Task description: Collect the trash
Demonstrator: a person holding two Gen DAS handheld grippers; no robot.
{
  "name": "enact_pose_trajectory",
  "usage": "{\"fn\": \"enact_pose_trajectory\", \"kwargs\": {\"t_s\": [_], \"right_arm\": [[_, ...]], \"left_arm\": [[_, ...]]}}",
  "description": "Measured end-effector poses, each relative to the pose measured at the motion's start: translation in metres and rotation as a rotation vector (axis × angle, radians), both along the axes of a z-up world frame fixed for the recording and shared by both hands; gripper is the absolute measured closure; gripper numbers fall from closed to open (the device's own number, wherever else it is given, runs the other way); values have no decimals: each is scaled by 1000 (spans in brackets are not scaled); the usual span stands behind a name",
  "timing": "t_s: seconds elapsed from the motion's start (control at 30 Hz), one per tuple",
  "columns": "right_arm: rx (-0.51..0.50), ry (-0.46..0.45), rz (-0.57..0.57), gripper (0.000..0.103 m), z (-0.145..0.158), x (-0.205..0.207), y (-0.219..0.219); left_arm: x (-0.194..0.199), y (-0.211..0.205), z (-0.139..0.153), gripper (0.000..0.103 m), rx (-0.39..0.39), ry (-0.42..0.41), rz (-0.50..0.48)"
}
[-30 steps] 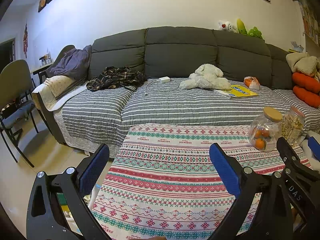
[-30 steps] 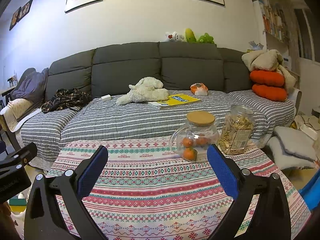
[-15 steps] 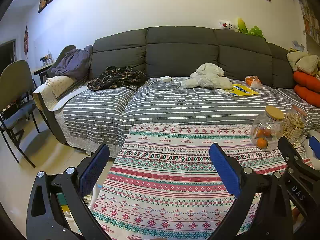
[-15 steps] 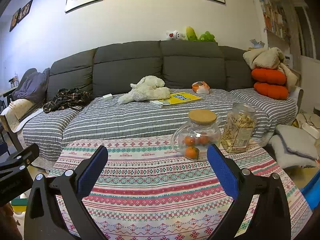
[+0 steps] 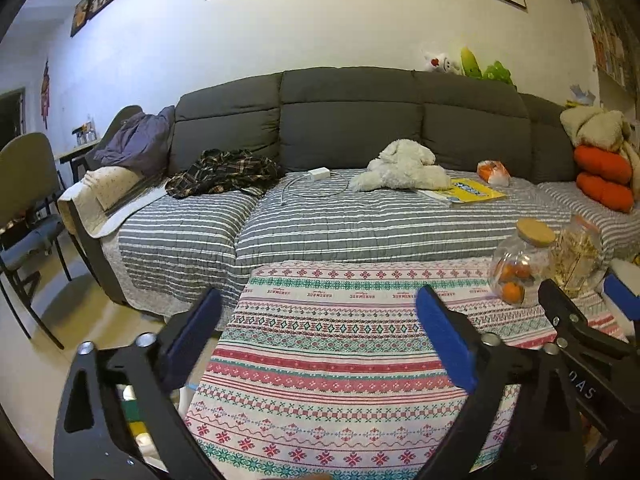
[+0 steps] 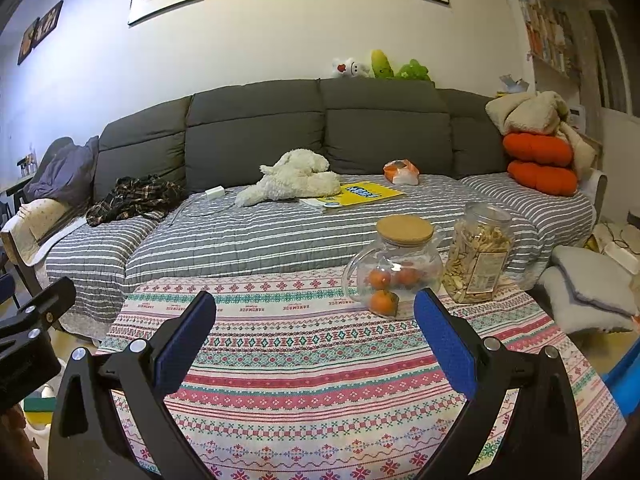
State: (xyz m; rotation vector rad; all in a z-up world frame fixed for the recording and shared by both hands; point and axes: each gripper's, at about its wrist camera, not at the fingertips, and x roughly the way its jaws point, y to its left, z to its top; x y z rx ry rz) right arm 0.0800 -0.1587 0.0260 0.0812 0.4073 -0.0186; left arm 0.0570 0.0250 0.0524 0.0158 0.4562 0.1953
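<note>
An orange-and-white crumpled bag [image 5: 493,171] lies on the striped sofa cover, right of the white plush toy [image 5: 400,164]; the right wrist view shows the same bag [image 6: 401,171]. My left gripper [image 5: 316,308] is open above the patterned tablecloth [image 5: 320,360], nothing between its blue pads. My right gripper [image 6: 316,308] is open too, over the same cloth, with the glass jar of oranges [image 6: 394,268] just beyond its right finger. Both grippers are well short of the sofa.
A jar of snacks [image 6: 478,256] stands beside the orange jar. On the sofa lie a yellow booklet [image 6: 360,194], a charger with cable [image 5: 318,174] and plaid clothing [image 5: 224,172]. A chair [image 5: 24,200] stands left; cushions [image 6: 588,284] lie on the floor right.
Both views have shifted slightly, the left one showing more wall and the sofa a little lower. Both grippers stay open and empty.
</note>
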Motion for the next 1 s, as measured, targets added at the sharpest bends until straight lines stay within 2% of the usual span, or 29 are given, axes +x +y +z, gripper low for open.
{"fn": "enact_pose_trajectory", "kwargs": {"t_s": [0.17, 0.43, 1.0], "right_arm": [[5, -14, -8, 7, 3, -2, -1], [8, -14, -7, 7, 3, -3, -1], [-7, -32, -5, 6, 4, -7, 3]], "left_arm": [[3, 3, -1, 7, -33, 26, -4], [2, -5, -2, 7, 5, 20, -12], [5, -6, -5, 7, 11, 29, -2]]}}
